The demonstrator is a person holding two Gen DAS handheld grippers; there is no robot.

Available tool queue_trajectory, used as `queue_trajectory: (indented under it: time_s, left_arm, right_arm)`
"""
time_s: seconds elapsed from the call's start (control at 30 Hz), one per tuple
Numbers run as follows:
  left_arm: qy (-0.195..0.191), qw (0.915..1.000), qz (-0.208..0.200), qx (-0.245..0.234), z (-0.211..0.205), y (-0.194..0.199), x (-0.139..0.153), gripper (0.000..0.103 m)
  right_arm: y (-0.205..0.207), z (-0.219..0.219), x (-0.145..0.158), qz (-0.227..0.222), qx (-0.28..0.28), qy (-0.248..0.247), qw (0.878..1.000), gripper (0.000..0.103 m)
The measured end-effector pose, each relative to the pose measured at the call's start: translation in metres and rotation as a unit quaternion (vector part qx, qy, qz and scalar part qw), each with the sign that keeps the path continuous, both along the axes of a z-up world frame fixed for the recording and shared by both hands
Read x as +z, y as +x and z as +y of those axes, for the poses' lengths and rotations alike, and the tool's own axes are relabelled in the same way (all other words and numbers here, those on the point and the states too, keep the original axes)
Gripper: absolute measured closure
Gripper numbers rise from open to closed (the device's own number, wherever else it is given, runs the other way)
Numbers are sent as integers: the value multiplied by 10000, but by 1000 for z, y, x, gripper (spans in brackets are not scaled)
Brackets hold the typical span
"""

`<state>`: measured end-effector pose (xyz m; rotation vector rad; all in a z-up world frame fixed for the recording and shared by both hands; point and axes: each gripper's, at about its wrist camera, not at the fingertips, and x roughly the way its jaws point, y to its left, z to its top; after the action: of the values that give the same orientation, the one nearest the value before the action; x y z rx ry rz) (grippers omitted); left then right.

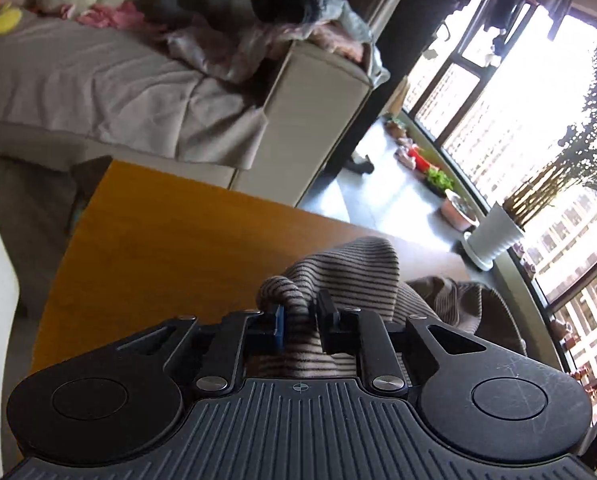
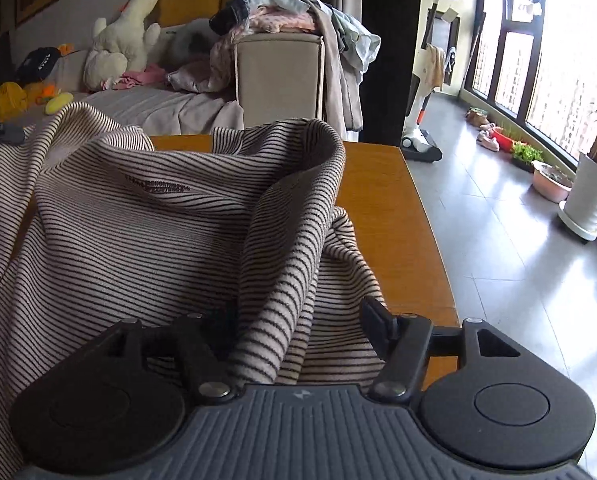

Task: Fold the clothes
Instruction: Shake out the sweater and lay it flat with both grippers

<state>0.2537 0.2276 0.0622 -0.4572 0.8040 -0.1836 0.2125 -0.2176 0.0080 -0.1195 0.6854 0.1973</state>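
The striped top (image 2: 146, 216) lies rumpled on the wooden counter (image 2: 382, 184), 1 fold raised. The left gripper (image 1: 298, 314) is clamped on a bunched edge of the top. The right gripper (image 2: 298, 320) has its jaws spread wide, a ridge of cloth lying loose between them.

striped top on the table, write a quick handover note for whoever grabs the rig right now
Left gripper: shut on a bunched fold of the striped top.
Right gripper: fingers apart, a loose fold lies between them, not pinched.
The top lies rumpled over the wooden table, one fold standing up.
Done: no neat fold shows yet.
Left: spread it flat, then fold. More clothes are heaped on the sofa arm behind.
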Motion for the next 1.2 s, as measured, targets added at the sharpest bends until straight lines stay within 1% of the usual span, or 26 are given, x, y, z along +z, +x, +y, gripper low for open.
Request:
queue_trajectory:
  time_s: [0.03, 0.07, 0.1, 0.13, 0.17, 0.2, 0.23, 0.27, 0.37, 0.4, 0.5, 0.57, 0.63, 0.67, 0.7, 0.73, 0.77, 0.83, 0.9, 0.93, 1.0, 1.07, 1.1, 1.2]
  left_arm:
    - [-120, 9998, 135, -54, 7, 0, -7, 51]
    - [-186, 9995, 193, -146, 10, -2, -11, 35]
    - [-219, 9992, 204, -262, 11, -5, -13, 17]
    - [-251, 9987, 215, -378, 13, -8, -16, 10]
    - [-227, 9985, 185, -471, 13, -11, -16, 8]
    - [-167, 9982, 159, -546, 13, -13, -15, 8]
    - [-109, 9979, 151, -617, 13, -15, -13, 8]
    - [-61, 9976, 137, -680, 14, -16, -12, 8]
    - [208, 9964, -27, -817, 16, -21, -4, 8]
    - [352, 9959, -118, -824, 17, -24, 0, 8]
    - [736, 9926, -468, -840, 15, -33, 16, 8]
    - [970, 9890, -715, -860, 10, -37, 25, 8]
    - [1175, 9845, -928, -909, 3, -38, 32, 7]
    - [1215, 9829, -980, -972, -1, -36, 33, 7]
    - [1232, 9816, -1016, -1043, -5, -34, 32, 7]
    - [1223, 9809, -1022, -1113, -10, -30, 31, 6]
    - [1204, 9807, -1003, -1168, -15, -24, 28, 6]
    - [1196, 9802, -971, -1240, -24, -13, 23, 6]
    - [1228, 9796, -988, -1247, -33, -1, 18, 6]
    - [1207, 9796, -1003, -1259, -37, 4, 17, 6]
    - [1098, 9800, -1030, -1305, -44, 11, 12, 6]
    - [986, 9797, -1050, -1394, -52, 16, 7, 6]
    - [919, 9793, -1054, -1463, -56, 19, 4, 6]
    - [728, 9760, -971, -1808, -76, 28, -9, 9]
  right_arm:
    - [1, 2, 4, -51, 26, -71, 10000, 38]
    - [3, 2, 12, -150, 26, -81, 9999, 38]
    - [6, 2, 20, -250, 26, -90, 9996, 38]
    - [8, 2, 31, -394, 15, -39, 9992, 40]
    - [11, 4, 40, -497, 42, 18, 9988, 46]
    - [20, 9, 51, -523, 173, 184, 9983, 59]
    - [29, 14, 62, -549, 304, 350, 9974, 65]
    - [38, 20, 73, -570, 435, 518, 9961, 65]
    - [77, 51, 83, -199, 864, 1159, 9893, 65]
    - [91, 61, 80, -2, 950, 1351, 9863, 65]
    - [132, 93, 61, 535, 1020, 1604, 9803, 63]
    - [160, 112, 39, 932, 583, 1332, 9850, 61]
    - [176, 118, 20, 1326, 465, 1485, 9789, 62]
    - [184, 121, 11, 1516, 412, 1558, 9752, 65]
    - [186, 127, 12, 1490, 577, 1568, 9746, 87]
    - [188, 133, 13, 1464, 742, 1578, 9737, 100]
    - [190, 139, 14, 1427, 901, 1582, 9729, 100]
    - [195, 140, 35, 704, 824, 1226, 9865, 100]
    - [199, 140, 57, -25, 741, 861, 9935, 100]
    - [201, 140, 67, -389, 697, 676, 9945, 100]
    - [206, 140, 88, -1103, 607, 311, 9916, 99]
    - [206, 119, 89, -930, 555, 519, 9928, 98]
    - [204, 106, 85, -754, 527, 658, 9936, 96]
    - [197, 93, 72, -633, 493, 515, 9954, 90]
